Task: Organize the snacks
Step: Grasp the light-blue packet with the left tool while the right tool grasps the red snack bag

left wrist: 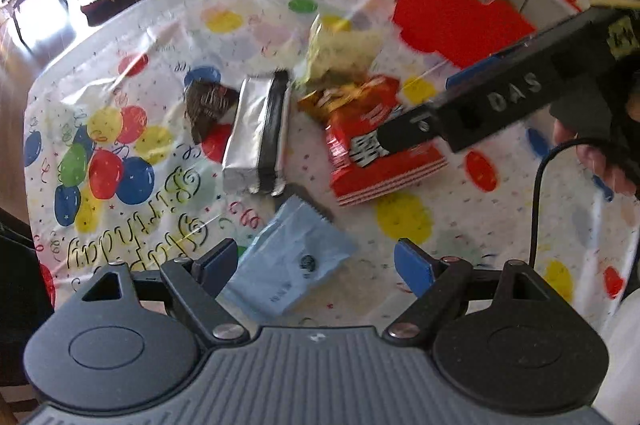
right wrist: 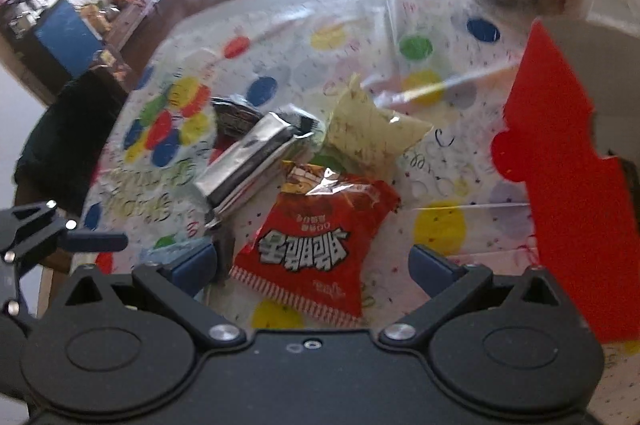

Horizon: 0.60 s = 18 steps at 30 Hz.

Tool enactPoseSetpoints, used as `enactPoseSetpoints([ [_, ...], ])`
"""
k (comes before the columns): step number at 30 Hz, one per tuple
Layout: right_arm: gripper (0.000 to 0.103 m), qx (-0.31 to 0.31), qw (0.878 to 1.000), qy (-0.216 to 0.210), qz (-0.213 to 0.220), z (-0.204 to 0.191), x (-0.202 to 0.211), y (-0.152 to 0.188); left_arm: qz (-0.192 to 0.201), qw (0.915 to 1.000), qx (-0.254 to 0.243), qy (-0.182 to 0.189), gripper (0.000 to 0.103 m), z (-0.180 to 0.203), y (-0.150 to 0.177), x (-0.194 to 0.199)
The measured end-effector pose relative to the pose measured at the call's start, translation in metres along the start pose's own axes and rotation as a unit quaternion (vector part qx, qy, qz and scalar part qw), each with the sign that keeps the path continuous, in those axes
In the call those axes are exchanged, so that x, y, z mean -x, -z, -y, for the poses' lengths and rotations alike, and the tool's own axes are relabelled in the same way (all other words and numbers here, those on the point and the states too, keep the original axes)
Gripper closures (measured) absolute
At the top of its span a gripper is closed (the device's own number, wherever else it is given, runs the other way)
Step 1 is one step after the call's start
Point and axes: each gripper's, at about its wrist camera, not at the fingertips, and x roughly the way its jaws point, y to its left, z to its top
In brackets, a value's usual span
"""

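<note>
Looking down both grippers, I have the snacks lying loose in a cluster on the worktop, which is covered with a balloon-print party cloth. My left gripper is spread wide with nothing between its fingers, poised over the pale blue packet nearest to me; I read that as lining up a first pick, since that packet lies apart from the rest. My right gripper is also spread and empty, straddling the red snack bag without pressing on it. Beyond sit a silver wrapped bar, a dark small packet and a yellowish bag, overlapping at their edges. The white box with a red flap stands at the far right, probably where these should go. Blur hides the labels.
</note>
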Motion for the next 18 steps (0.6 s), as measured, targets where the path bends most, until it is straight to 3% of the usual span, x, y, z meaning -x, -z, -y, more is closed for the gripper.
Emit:
enactPoseSetpoints([
  [9,0.0,-0.033,0.998,0.053,-0.026,-0.01,-0.044,-0.015,-0.049,0.9971,-0.057,0.012,0.018,-0.01,0.0,-0.03],
  [18,0.004,-0.028,0.995,0.088,-0.04,-0.017,-0.063,-0.016,-0.05,0.9975,-0.049,0.008,0.017,-0.015,0.002,-0.042],
])
